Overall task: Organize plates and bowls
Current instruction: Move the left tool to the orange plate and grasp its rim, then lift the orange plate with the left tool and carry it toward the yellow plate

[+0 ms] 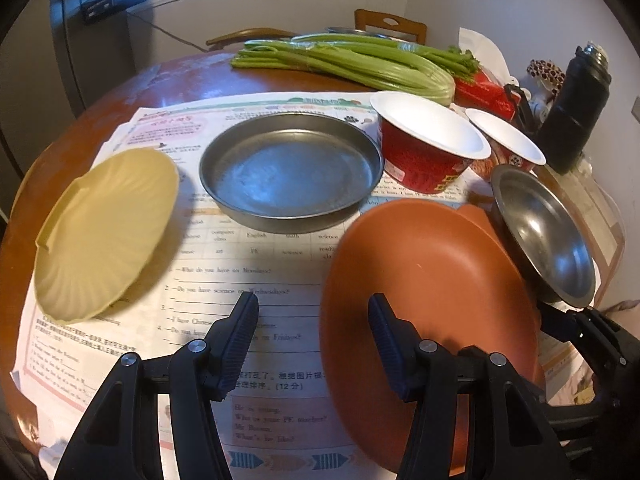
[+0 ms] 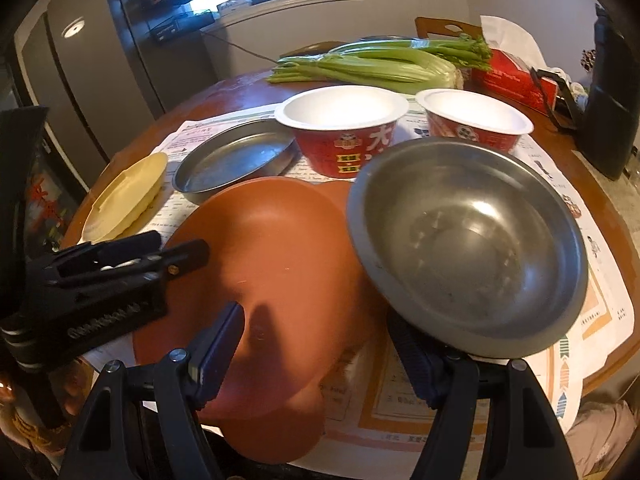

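A cream scalloped plate [image 1: 104,236] lies at the left and a flat steel plate [image 1: 290,168] in the middle. An orange plate [image 1: 432,292] lies at the right, stacked on another orange plate [image 2: 340,194]. A steel bowl [image 2: 468,244] leans on its right rim. Two red paper bowls [image 1: 428,144] [image 1: 506,142] stand behind. My left gripper [image 1: 314,320] is open, its right finger over the orange plate's left edge. My right gripper [image 2: 316,340] is open above the orange plate [image 2: 272,248], its right finger under the steel bowl's near rim.
Printed paper sheets [image 1: 256,280] cover the round wooden table [image 1: 168,80]. Celery [image 1: 352,60], a red box [image 2: 516,76] and a black flask [image 1: 576,108] sit at the back. Wooden chairs [image 1: 390,26] stand behind the table.
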`<state>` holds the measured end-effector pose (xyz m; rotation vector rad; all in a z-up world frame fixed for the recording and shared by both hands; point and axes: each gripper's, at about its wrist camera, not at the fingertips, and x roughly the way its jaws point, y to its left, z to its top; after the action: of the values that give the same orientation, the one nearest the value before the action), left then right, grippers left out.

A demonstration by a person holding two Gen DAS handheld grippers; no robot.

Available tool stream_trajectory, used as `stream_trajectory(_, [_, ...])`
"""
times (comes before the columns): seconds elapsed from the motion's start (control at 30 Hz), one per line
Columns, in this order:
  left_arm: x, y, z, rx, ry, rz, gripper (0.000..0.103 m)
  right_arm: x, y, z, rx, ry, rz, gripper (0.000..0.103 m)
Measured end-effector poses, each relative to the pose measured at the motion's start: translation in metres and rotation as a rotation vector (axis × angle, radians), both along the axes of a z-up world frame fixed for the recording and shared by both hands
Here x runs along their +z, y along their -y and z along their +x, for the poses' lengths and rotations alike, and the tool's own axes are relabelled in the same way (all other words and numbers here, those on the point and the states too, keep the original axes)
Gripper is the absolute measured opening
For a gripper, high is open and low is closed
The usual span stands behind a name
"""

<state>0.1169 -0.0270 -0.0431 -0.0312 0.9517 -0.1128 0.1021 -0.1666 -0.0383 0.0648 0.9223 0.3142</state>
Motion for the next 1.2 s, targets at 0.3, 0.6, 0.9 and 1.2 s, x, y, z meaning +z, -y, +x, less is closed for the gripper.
stream_trajectory(0.3, [-0.001, -0.003, -0.001, 0.000, 0.007, -0.035, 0.059, 0.001, -0.017, -0.003, 0.061, 0.016, -0.016, 0.074])
stream_trajectory(0.6, [0.000, -0.006, -0.005, -0.007, 0.004, -0.075, 0.053, 0.005, -0.034, -0.007, 0.099, 0.046, -0.035, 0.075])
stream_trajectory(0.9, [0.005, -0.017, -0.010, 0.016, -0.002, -0.110, 0.053, 0.011, -0.039, -0.010, 0.116, 0.070, -0.044, 0.075])
stream_trajectory(1.2, [0.020, -0.029, -0.018, 0.041, 0.041, -0.106, 0.053, 0.024, -0.050, -0.011, 0.140, 0.088, -0.039, 0.075])
